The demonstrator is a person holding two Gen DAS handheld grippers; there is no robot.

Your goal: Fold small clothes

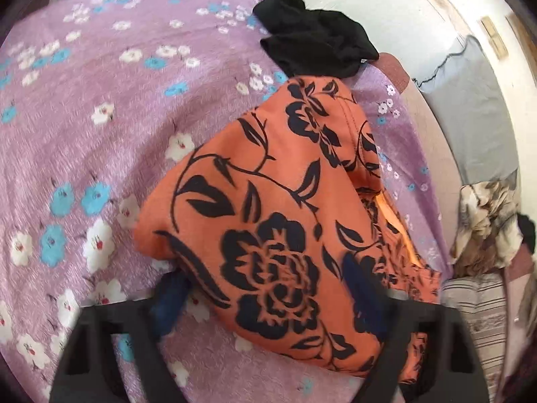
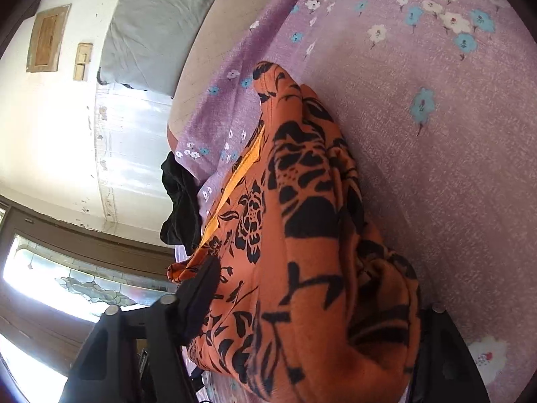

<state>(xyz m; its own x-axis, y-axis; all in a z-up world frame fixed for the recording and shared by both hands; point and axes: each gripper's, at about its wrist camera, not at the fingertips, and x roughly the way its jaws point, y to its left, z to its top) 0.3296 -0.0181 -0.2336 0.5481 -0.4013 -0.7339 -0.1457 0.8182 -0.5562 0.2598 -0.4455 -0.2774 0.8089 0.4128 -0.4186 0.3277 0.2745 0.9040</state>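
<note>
An orange garment with black flower print lies bunched on the purple flowered bedspread. My left gripper has its fingers wide apart on either side of the garment's near end, with cloth draped between them. In the right wrist view the same garment fills the space between my right gripper's fingers; the right finger is mostly hidden under the cloth. A black garment lies crumpled at the far edge of the bed.
The bed's edge runs along the right, with a grey pillow and a beige patterned cloth beyond. In the right wrist view the black garment lies at the bed edge, with a white wall and a window behind.
</note>
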